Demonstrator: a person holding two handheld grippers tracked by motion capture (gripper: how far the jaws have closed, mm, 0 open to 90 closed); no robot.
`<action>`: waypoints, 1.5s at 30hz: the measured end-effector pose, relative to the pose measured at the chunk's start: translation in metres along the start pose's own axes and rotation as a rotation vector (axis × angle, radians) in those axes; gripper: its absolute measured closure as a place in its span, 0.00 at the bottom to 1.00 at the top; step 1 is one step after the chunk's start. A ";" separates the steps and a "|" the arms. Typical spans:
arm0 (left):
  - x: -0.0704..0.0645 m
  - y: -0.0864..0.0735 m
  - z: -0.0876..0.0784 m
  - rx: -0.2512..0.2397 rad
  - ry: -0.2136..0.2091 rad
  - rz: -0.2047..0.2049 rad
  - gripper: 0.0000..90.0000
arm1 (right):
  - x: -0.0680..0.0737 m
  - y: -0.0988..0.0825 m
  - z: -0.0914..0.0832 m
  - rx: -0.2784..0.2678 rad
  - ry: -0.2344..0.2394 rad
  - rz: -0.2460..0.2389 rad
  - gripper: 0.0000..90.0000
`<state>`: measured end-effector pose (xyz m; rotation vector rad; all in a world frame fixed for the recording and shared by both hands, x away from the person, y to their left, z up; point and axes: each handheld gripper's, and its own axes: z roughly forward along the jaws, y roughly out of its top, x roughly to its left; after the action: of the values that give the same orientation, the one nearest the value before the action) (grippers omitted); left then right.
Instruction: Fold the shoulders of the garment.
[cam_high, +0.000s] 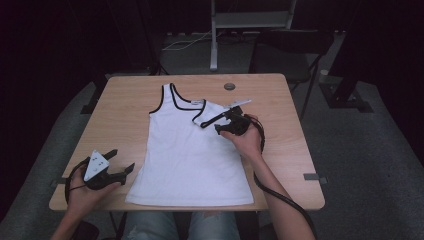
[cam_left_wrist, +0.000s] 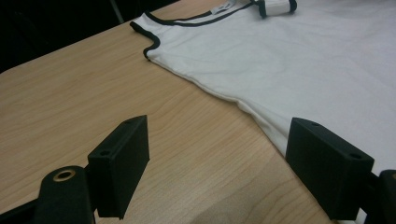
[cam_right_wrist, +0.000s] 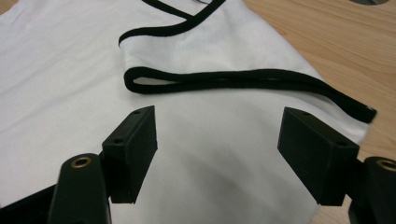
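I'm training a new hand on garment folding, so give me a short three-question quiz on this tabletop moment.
1. True or false: the right shoulder strap of the white tank top is folded over onto the top's body.
2. The left gripper is: A) clamped on the hem, B) open beside the top over the table, C) shut on a strap.
3. What lies between the right gripper jaws?

Key: 1 true; 2 B; 3 nothing gripped, only white fabric below the open jaws.

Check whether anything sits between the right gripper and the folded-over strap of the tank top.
Nothing visible does. The right gripper hangs with jaws open over the white tank top, and the black-trimmed strap lies just ahead of it with only bare fabric between.
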<state>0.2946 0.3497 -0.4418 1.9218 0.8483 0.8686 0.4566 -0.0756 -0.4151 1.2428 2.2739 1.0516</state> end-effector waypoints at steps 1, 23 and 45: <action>0.000 0.000 0.000 0.001 0.000 -0.001 0.24 | 0.000 -0.002 -0.002 -0.002 -0.001 0.002 0.31; 0.001 0.000 0.001 0.007 -0.004 -0.007 0.24 | -0.004 -0.053 -0.050 -0.071 -0.028 0.034 0.28; 0.008 0.002 0.004 -0.014 -0.021 -0.046 0.24 | -0.014 -0.102 -0.088 -0.125 -0.071 0.089 0.28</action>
<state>0.3024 0.3534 -0.4400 1.8888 0.8687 0.8239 0.3532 -0.1617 -0.4326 1.3189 2.0838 1.1434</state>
